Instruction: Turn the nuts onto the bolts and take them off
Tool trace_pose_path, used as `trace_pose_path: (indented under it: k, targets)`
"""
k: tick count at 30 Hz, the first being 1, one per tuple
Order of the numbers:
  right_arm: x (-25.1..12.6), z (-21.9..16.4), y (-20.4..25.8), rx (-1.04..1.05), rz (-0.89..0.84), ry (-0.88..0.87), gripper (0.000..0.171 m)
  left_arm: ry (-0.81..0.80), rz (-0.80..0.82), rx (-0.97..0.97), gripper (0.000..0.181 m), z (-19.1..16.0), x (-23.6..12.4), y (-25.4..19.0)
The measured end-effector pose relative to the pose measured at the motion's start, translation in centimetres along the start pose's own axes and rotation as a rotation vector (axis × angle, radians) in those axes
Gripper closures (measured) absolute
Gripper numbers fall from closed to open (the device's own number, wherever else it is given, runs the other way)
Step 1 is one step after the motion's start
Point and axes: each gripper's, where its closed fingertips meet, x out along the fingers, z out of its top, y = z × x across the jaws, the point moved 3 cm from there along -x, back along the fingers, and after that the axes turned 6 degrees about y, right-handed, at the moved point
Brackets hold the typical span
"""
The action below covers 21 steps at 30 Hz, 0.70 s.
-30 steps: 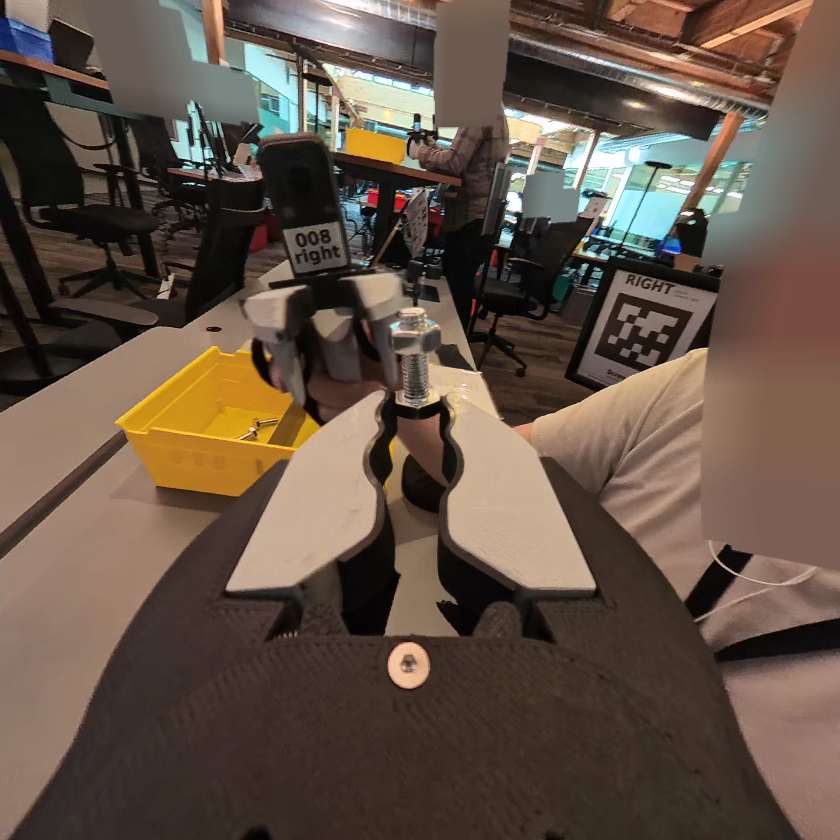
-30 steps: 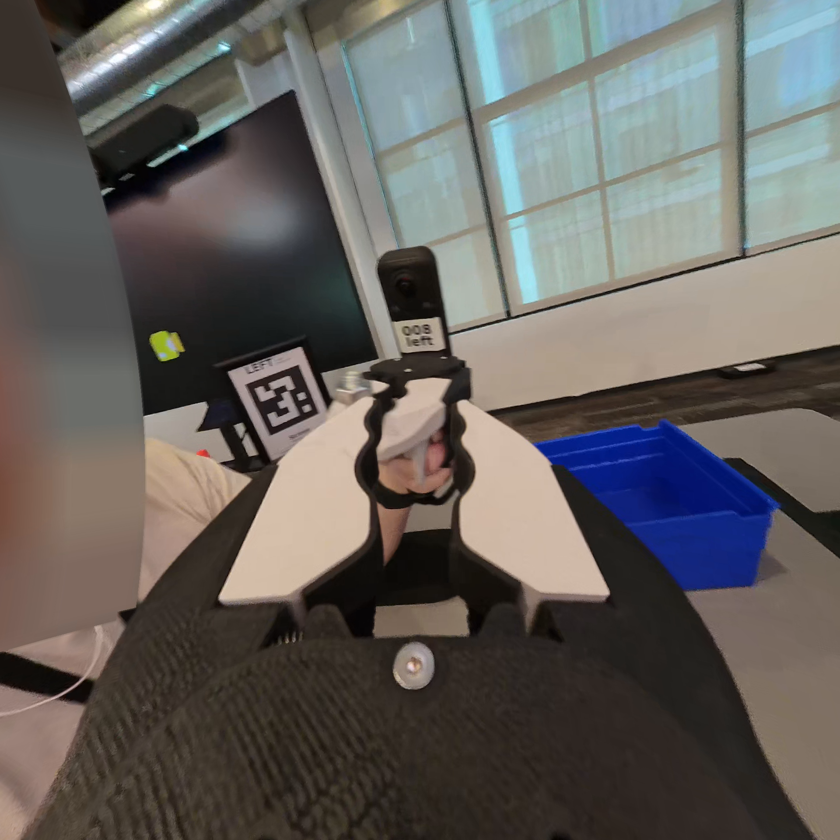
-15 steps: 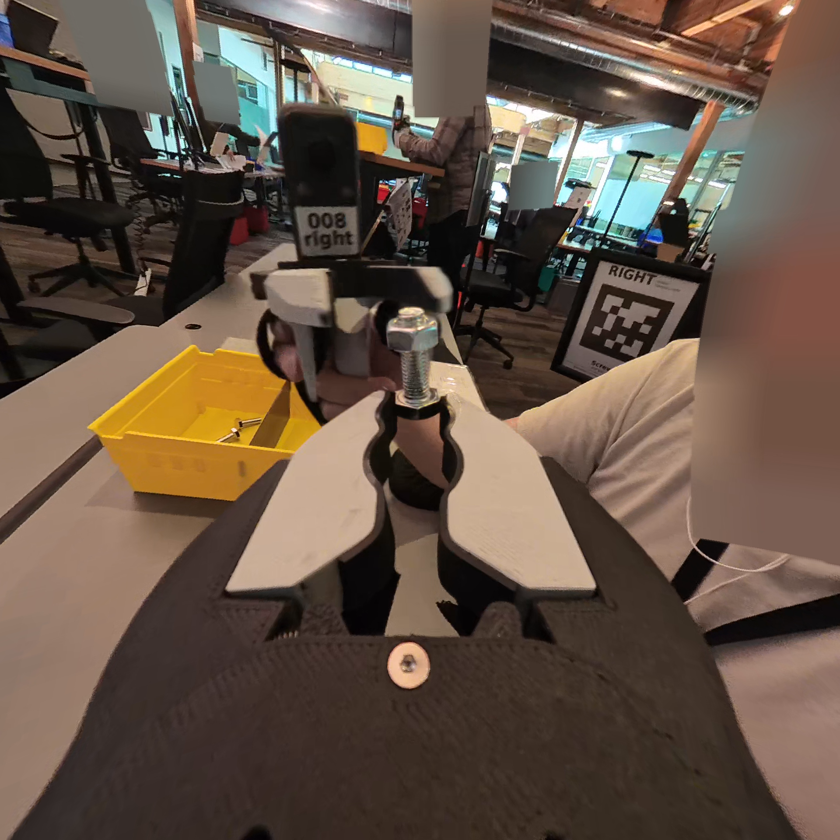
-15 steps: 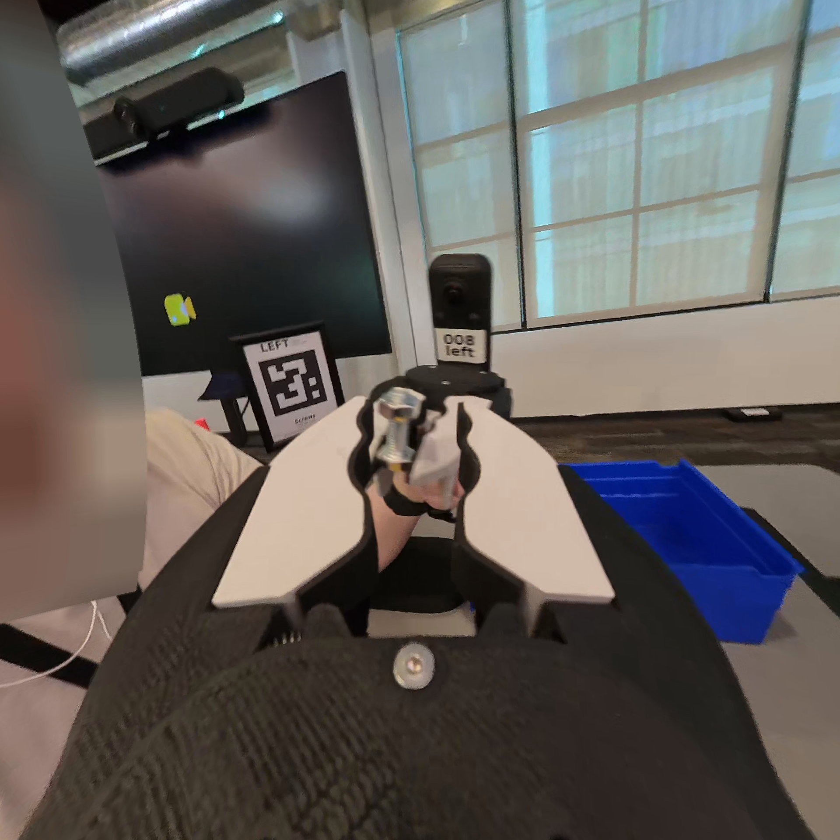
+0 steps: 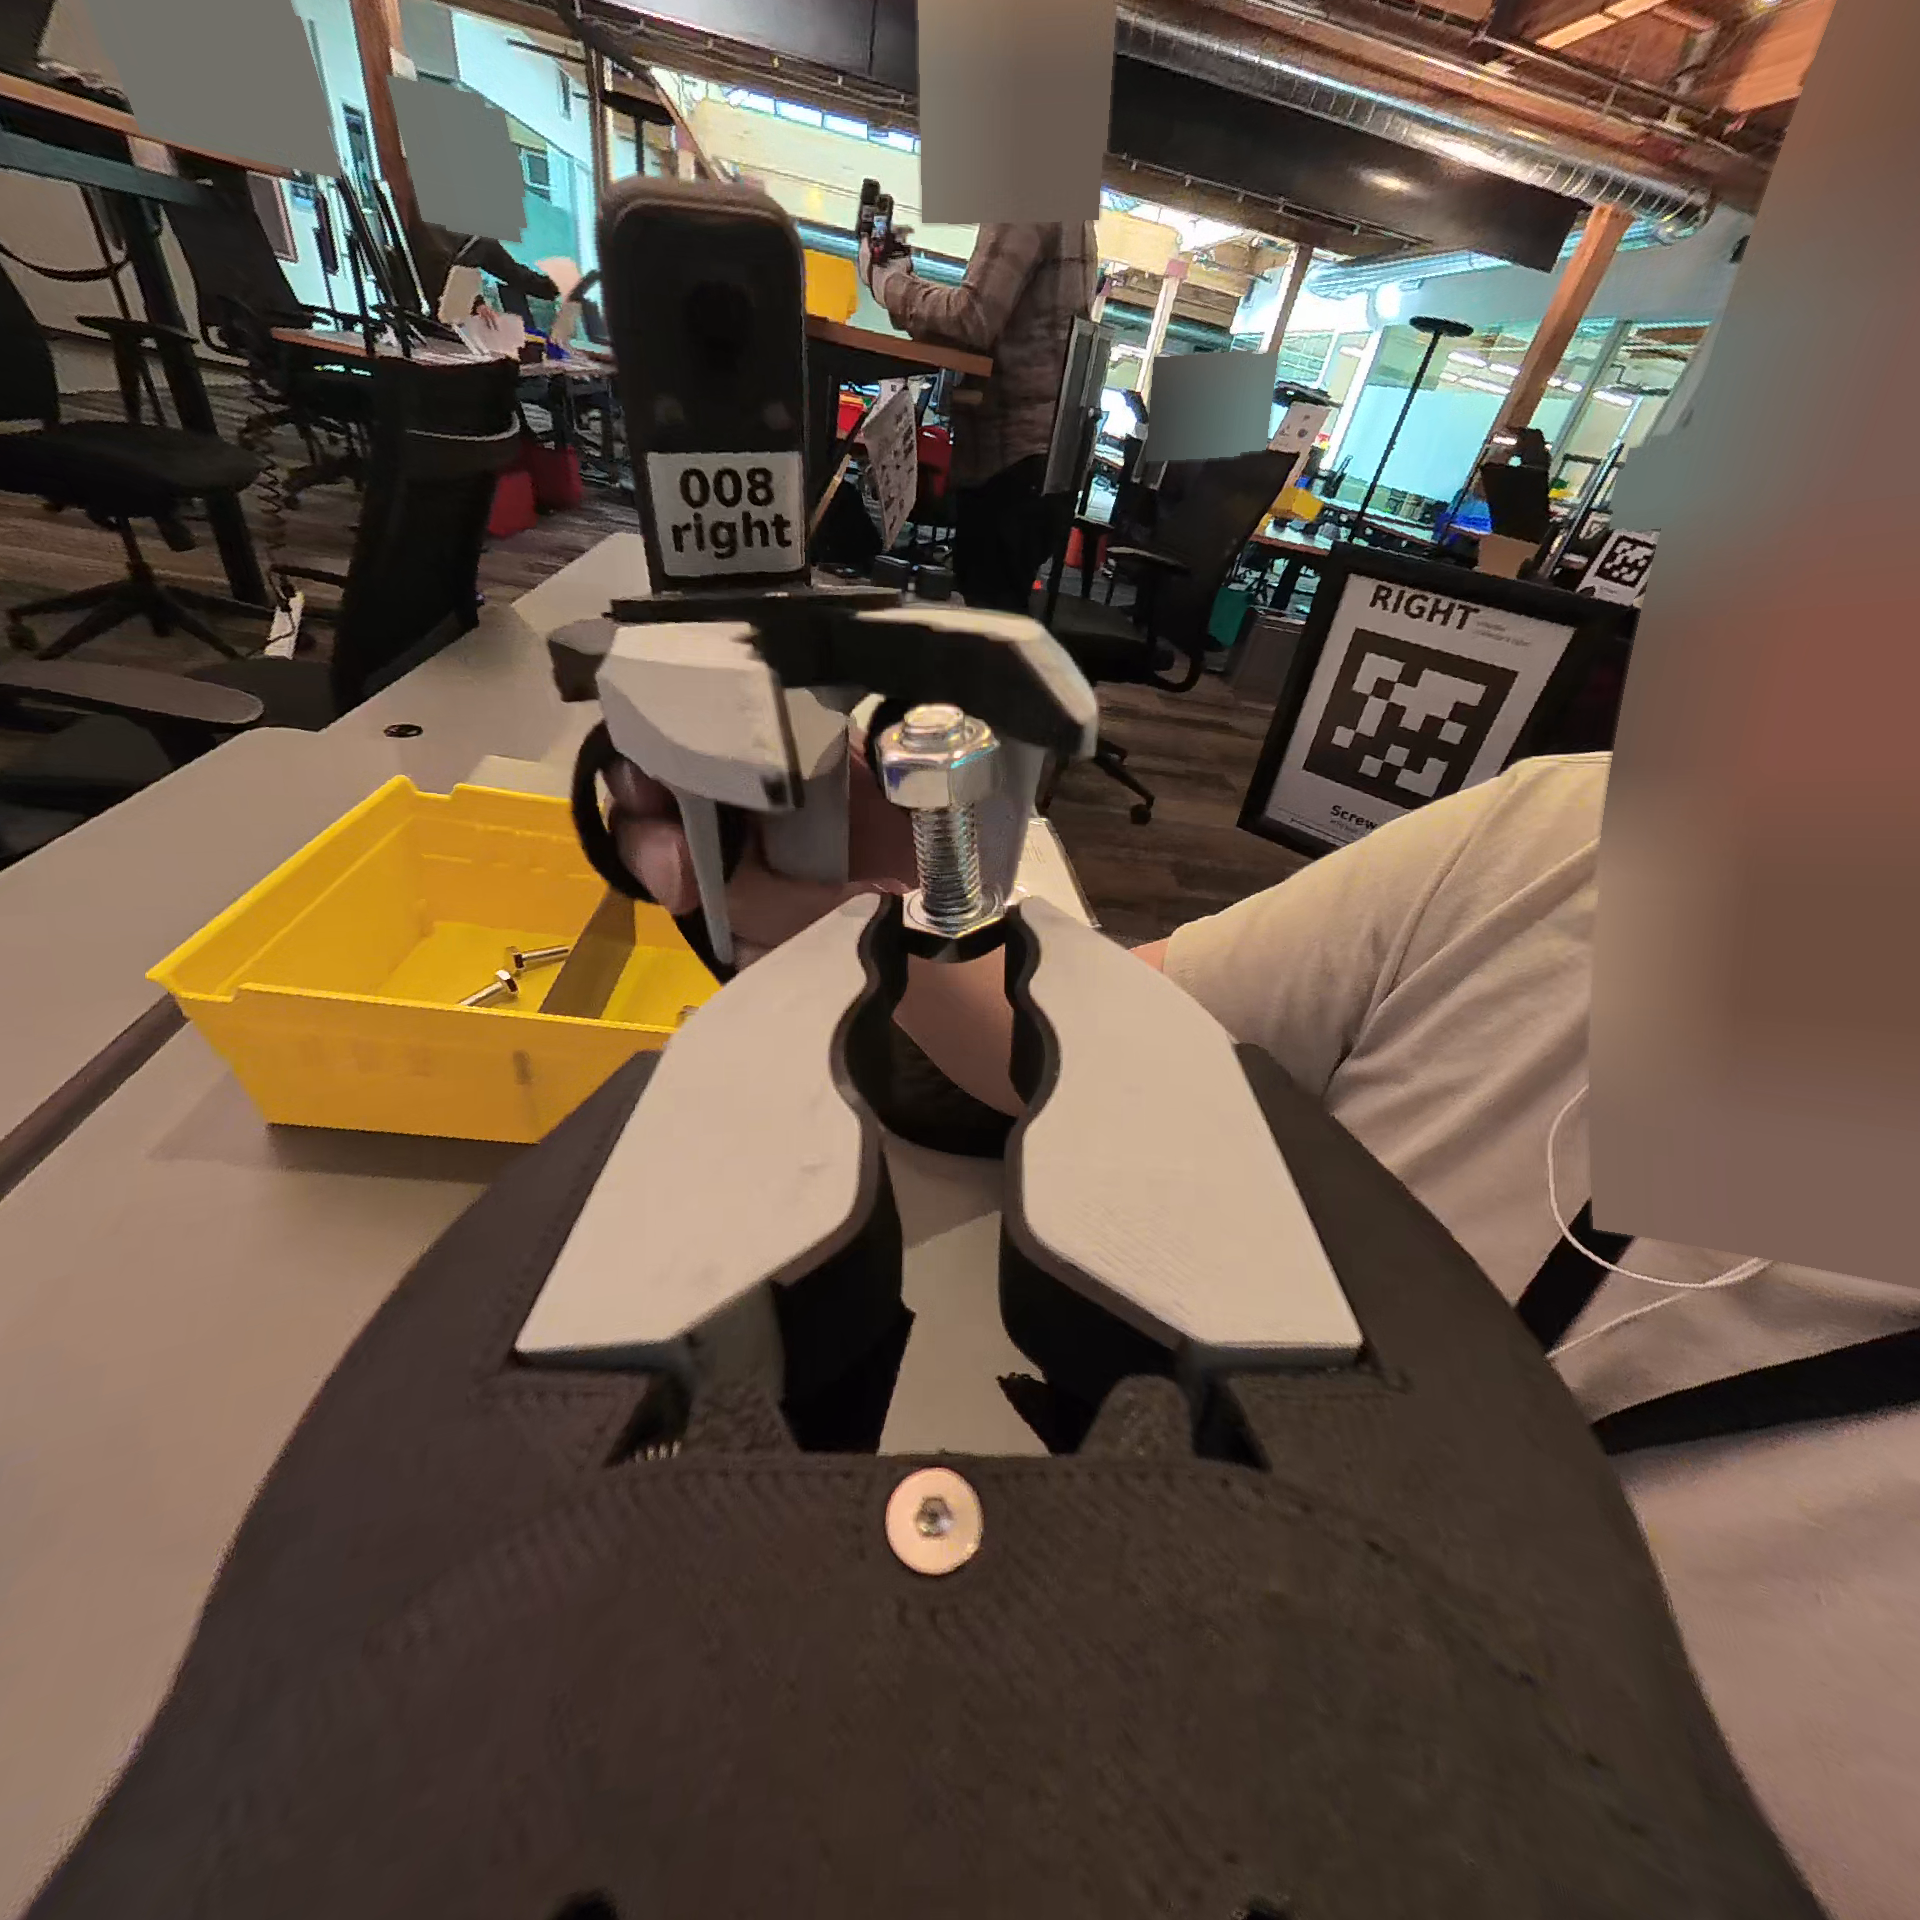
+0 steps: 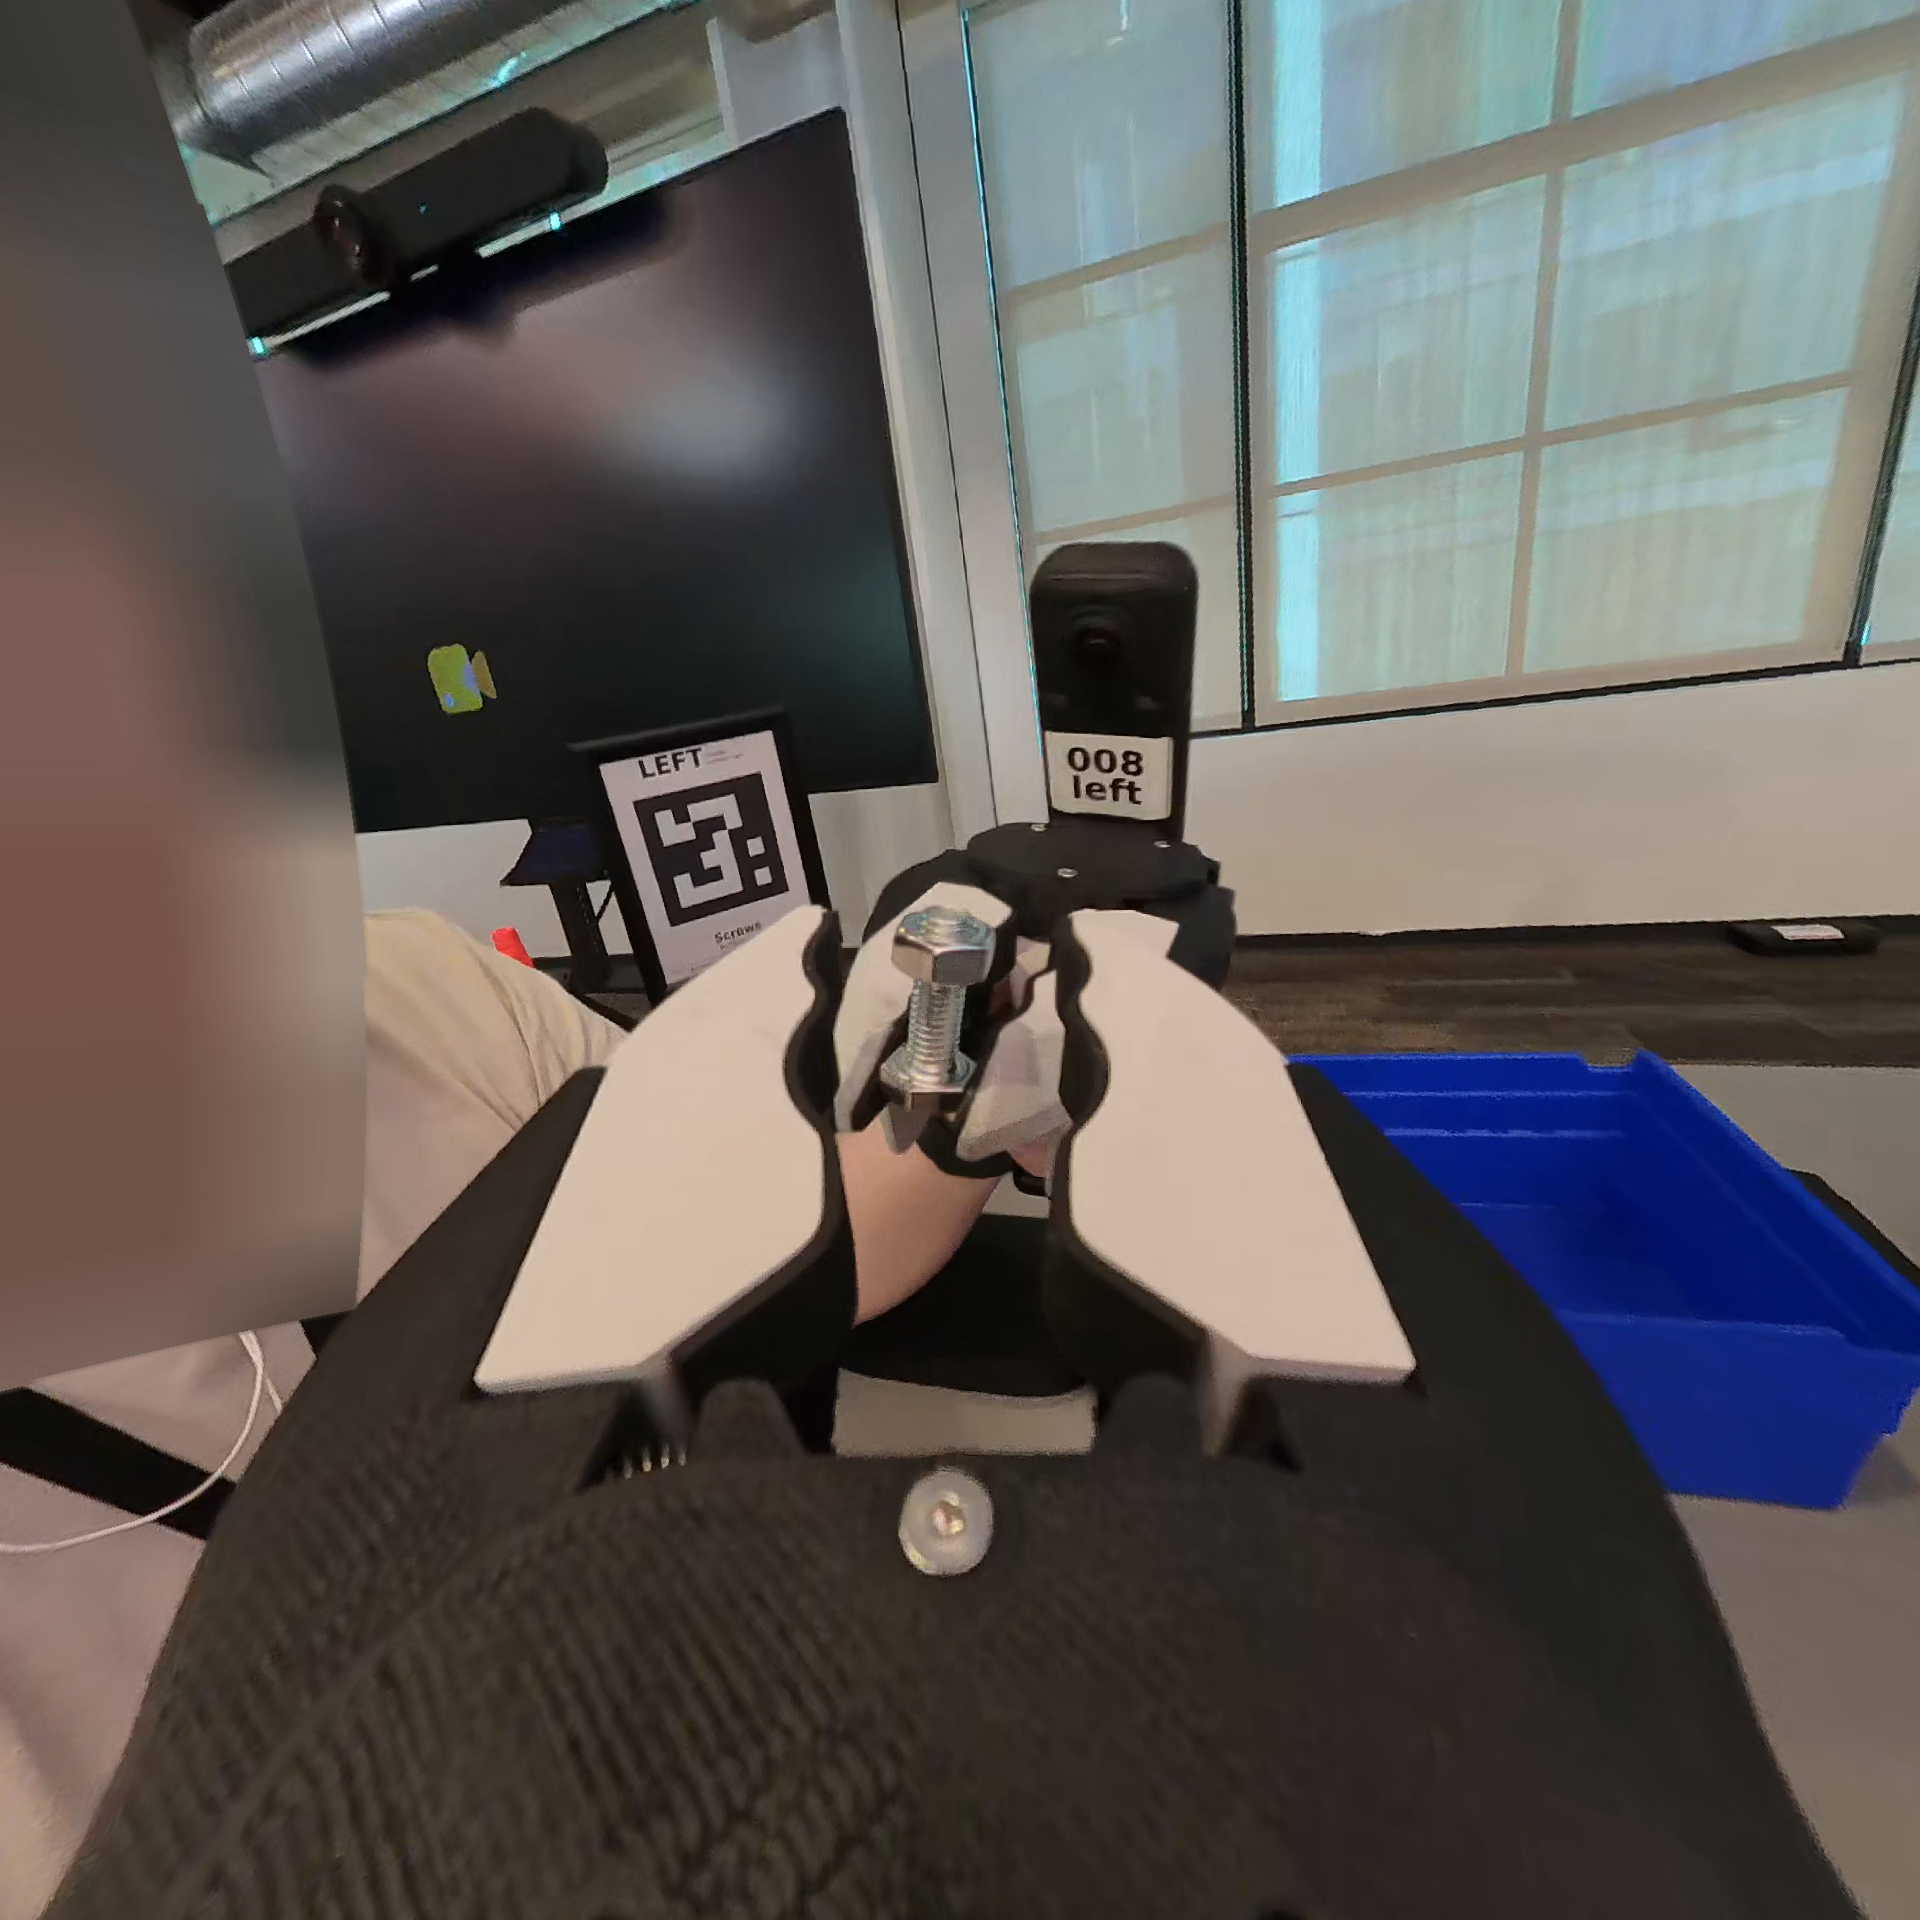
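Note:
A silver bolt [image 5: 943, 842] stands upright with a hex nut [image 5: 935, 753] near the top of its thread. My left gripper [image 5: 951, 920] is shut on the bolt's head at the bottom. My right gripper [image 6: 951, 935] is open, its fingers either side of the nut [image 6: 940, 951] without touching it. The bolt [image 6: 930, 1013] shows tilted between the right gripper's fingers in the right wrist view. The right gripper [image 5: 873, 717] faces me in the left wrist view, and the left gripper [image 6: 935, 1101] shows in the right wrist view.
A yellow bin [image 5: 312, 1049] with a few loose bolts sits on the grey table [image 5: 208, 1351] to the left. A blue bin [image 6: 1558, 1226] sits on the right. The person's pale sleeve [image 5: 1403, 987] is close by. Framed marker signs [image 5: 1413, 707] stand behind. Both grippers' tips are close together, under 4 cm apart.
The right gripper has rolled from a tilt to level and come closer around the nut. The left gripper has kept its hold on the bolt.

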Motion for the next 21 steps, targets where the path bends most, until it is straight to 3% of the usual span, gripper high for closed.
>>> trace_pose_path:
  k: [6, 12, 15, 17, 21]
  targets:
    - [-2.7, 0.0, -3.0, 0.103, -0.057, -0.056, 0.137, -0.021, -0.028, 0.0, 0.164, 0.4, -0.4, -0.6]
    - [0.2, -0.3, 0.0, -0.015, -0.025, 0.037, 0.13, 0.024, 0.015, 0.002, 0.164, -0.2, -0.1, -0.1]
    - [-1.0, -0.6, -1.6, 0.04, -0.031, 0.018, 0.126, 0.037, 0.04, 0.002, 0.164, -0.3, 0.1, 0.1]
    - [-2.2, -0.4, -2.9, 0.111, -0.052, -0.022, 0.137, 0.033, 0.028, 0.002, 0.164, -0.2, -0.1, -0.1]
    - [-1.0, -0.1, -0.8, 0.04, 0.002, -0.004, 0.134, 0.051, 0.059, 0.01, 0.164, -0.4, -0.2, 0.2]
